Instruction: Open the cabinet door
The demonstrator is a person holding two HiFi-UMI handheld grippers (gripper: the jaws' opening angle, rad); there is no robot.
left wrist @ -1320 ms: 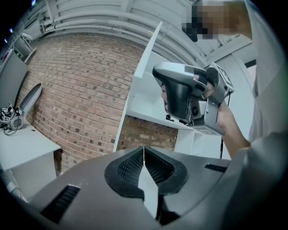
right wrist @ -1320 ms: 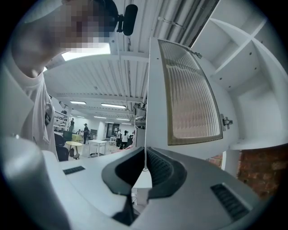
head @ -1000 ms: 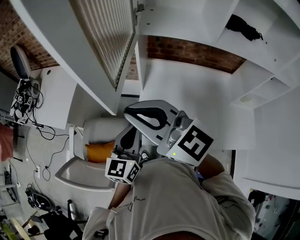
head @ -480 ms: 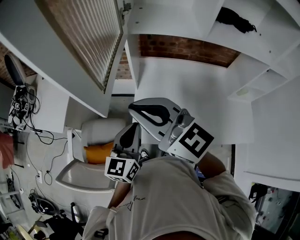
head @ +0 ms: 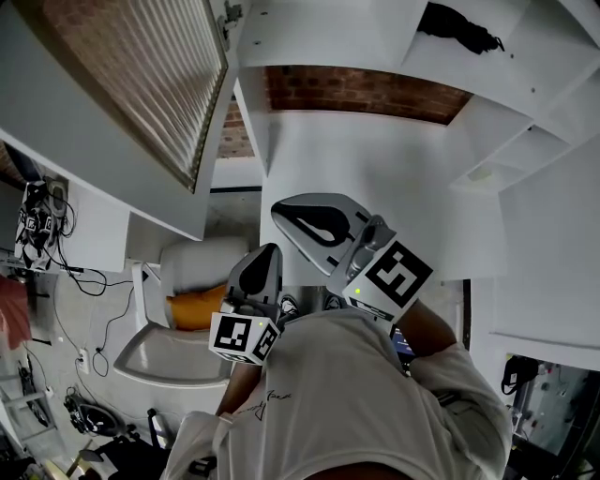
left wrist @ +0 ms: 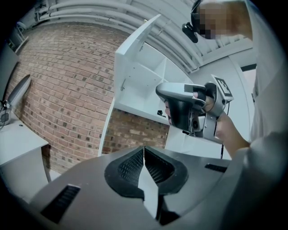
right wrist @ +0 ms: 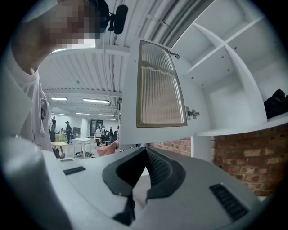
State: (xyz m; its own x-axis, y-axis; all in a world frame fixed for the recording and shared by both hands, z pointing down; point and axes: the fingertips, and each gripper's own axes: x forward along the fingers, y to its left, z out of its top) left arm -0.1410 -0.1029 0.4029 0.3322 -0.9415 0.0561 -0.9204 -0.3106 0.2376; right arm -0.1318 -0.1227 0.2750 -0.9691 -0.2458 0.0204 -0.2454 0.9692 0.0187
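At the left of the head view the cabinet door stands swung wide out from the carcass, its ribbed glass panel facing the room. It hangs on its hinges alone, which is why nothing needs to hold it. Below it, against the brick wall, a white desk carries a tangle of cables, well clear of the door's arc. The left claw is clenched with nothing between its ribbed pads, held level close in front of the person's chest. It touches no part of the cabinet, so it looks parked, not working. Just beside it the right claw is likewise clenched and empty, pointing level towards the lower edge of the door but apart from it. Judging by that, the opening seems done and no grip is wanted now. To the right the cabinet's bare white shelves lie exposed, and a dark bundle rests on an upper one; I cannot tell what it is.
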